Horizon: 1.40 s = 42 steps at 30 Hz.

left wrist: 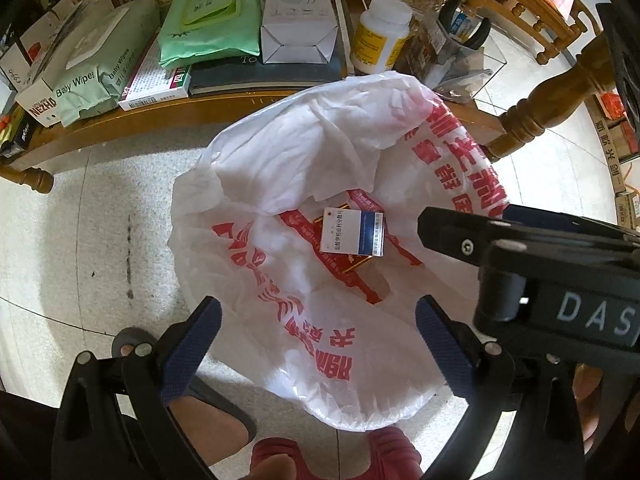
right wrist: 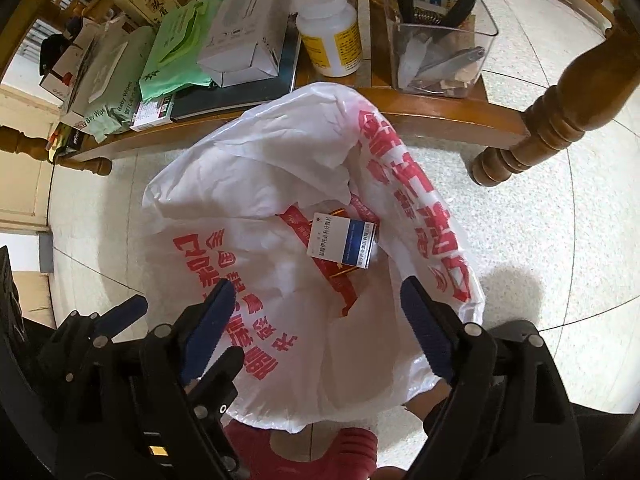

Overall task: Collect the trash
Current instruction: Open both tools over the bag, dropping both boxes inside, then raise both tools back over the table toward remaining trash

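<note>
While both jaws stand wide and empty, left gripper (left wrist: pixel 316 340) and right gripper (right wrist: pixel 316 324) hang over the white red-printed plastic bag (left wrist: pixel 280 168). Inside, at 1 o'clock, lies a white-and-blue cardboard carton (left wrist: pixel 353 232): light, stiff; pinch its long sides.

One white plastic bag (left wrist: pixel 320 184) with red print stands open on the floor. Inside it lie two boxes: one white-and-blue medicine box (left wrist: pixel 354 232) on top of one red box (left wrist: pixel 344 260). Two grippers hang over the bag, the left gripper (left wrist: pixel 318 344) and the right gripper (right wrist: pixel 316 328), each with two blue-padded fingers set wide apart. On the wooden shelf (left wrist: pixel 240 108) behind sit one white pill bottle (left wrist: pixel 382 34), one pack of baby wipes (left wrist: pixel 88 76), one green pack (left wrist: pixel 212 20), one tall white carton (left wrist: pixel 298 12) and one clear container (right wrist: pixel 440 52). Two red slippers (left wrist: pixel 392 456) show at the bottom edge.
</note>
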Tool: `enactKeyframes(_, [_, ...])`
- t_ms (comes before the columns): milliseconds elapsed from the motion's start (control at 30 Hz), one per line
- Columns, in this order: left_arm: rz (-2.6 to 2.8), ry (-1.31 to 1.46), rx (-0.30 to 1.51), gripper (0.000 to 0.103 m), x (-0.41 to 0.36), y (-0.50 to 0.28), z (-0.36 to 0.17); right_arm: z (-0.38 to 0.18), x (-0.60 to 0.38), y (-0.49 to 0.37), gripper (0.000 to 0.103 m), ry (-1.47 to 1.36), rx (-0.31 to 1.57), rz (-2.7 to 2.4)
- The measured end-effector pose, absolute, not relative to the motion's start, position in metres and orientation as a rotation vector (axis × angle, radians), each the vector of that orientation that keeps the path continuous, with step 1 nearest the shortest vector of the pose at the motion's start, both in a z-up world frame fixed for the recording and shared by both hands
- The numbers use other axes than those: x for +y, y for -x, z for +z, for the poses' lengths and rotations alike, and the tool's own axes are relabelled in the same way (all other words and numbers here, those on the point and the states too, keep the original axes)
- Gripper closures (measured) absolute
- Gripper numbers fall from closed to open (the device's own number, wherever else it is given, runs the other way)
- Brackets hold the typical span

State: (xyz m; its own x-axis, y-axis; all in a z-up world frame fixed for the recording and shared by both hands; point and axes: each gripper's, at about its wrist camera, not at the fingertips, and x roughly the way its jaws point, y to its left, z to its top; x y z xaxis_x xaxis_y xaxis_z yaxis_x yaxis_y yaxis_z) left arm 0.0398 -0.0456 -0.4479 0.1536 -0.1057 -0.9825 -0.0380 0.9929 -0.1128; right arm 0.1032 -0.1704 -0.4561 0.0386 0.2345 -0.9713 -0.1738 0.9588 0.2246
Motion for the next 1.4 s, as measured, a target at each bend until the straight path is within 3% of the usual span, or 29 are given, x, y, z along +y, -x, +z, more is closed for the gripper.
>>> enactKeyframes(700, [-0.063, 0.070, 1.197, 0.008, -0.051, -0.008, -0.342, -0.318, -0.201, -0.042, 0.014, -0.071, 1.308, 0.323])
enactKeyframes(1067, [-0.084, 0.086, 0.995, 0.008, -0.028, 0.000, -0.233, -0.211, -0.232, -0.026, 0.014, -0.060, 1.148, 0.354])
enactKeyframes(1233, [-0.087, 0.068, 0.905, 0.008, -0.013, -0.013, -0.181, -0.160, -0.241, -0.035, 0.007, -0.030, 1.068, 0.369])
enactKeyframes(1400, [-0.054, 0.063, 0.835, 0.008, 0.009, -0.040, -0.137, -0.116, -0.247, -0.063, 0.007, -0.019, 1.003, 0.352])
